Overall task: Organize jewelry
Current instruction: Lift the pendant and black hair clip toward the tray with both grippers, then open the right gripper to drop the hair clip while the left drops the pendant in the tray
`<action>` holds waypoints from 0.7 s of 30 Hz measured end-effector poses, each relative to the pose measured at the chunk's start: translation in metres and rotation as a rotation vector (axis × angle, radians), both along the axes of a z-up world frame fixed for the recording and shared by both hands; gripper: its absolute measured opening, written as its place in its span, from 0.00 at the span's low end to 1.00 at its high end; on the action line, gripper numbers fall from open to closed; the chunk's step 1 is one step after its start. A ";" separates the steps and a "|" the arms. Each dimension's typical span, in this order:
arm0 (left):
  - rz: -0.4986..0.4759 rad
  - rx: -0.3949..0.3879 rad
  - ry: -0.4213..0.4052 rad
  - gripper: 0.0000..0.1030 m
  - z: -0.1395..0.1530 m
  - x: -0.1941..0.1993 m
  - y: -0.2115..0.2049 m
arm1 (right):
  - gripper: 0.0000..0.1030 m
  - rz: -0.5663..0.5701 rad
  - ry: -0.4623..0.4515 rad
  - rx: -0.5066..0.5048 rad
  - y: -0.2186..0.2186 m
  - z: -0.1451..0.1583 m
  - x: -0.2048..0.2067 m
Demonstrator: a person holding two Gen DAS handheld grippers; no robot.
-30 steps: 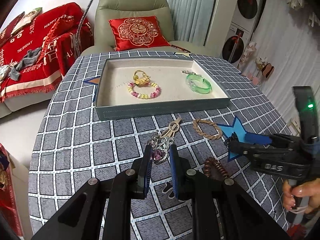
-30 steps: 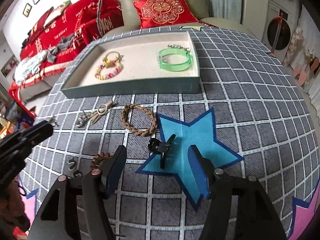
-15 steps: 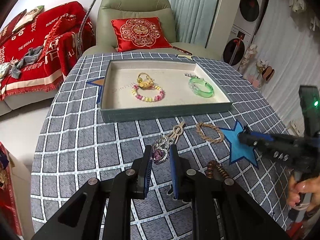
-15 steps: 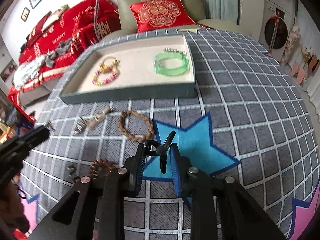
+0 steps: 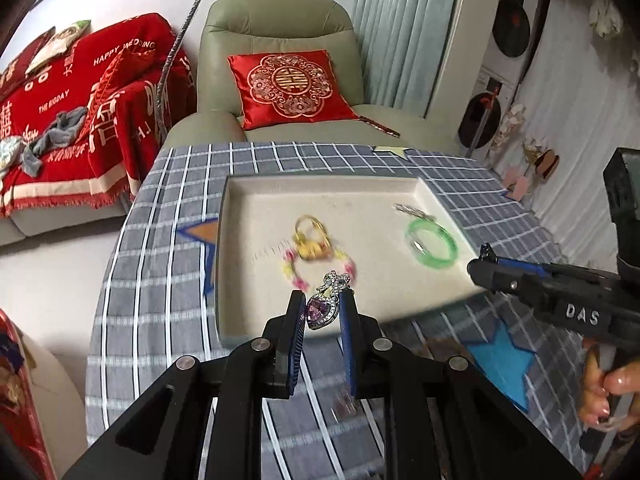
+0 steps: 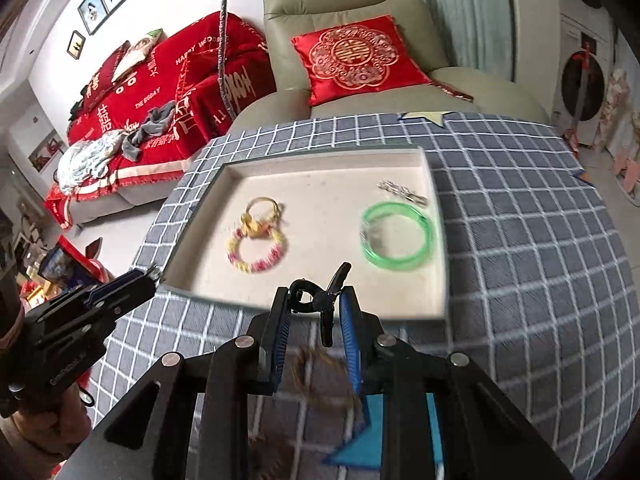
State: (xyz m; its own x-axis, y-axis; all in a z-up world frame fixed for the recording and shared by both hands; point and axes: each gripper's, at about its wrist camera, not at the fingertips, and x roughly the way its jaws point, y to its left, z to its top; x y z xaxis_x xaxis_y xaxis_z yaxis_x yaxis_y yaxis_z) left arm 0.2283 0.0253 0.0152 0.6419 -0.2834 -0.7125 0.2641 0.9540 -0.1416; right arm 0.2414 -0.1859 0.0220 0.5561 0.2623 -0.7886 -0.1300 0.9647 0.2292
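A beige-lined tray lies on the checked tablecloth. It holds a green bangle, a pink and yellow bead bracelet with a gold piece, and a small silver clip. My left gripper is shut on a purple heart pendant and hangs over the tray's near edge. A black hair clip is pinched in my right gripper, also above the near rim. Each gripper shows in the other's view: the right gripper at the right, the left gripper at the left.
A braided brown bracelet lies blurred on the cloth under the right gripper, beside a blue star patch. Beyond the table stand a green armchair with a red cushion and a red-covered sofa. A hand grips the right tool.
The right gripper closed on the black hair clip and lifted it off the blue star. Both grippers then rose and moved forward to the tray's near edge with their items.
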 end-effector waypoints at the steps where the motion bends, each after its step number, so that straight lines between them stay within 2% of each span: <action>1: 0.002 0.017 0.002 0.31 -0.003 0.010 -0.003 | 0.26 0.003 0.004 -0.001 0.002 -0.003 0.006; 11: 0.051 0.079 0.075 0.31 -0.043 0.075 -0.015 | 0.26 0.018 0.037 -0.020 0.015 -0.035 0.068; 21: 0.061 0.119 0.090 0.31 -0.059 0.093 -0.021 | 0.26 0.019 0.060 -0.036 0.019 -0.059 0.095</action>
State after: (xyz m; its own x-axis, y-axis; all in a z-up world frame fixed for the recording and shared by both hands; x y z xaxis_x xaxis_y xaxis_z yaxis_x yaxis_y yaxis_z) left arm 0.3213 0.0046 -0.0435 0.5874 -0.1563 -0.7941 0.1968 0.9793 -0.0472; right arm 0.3359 -0.1667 -0.0372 0.5027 0.2431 -0.8296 -0.1351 0.9699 0.2024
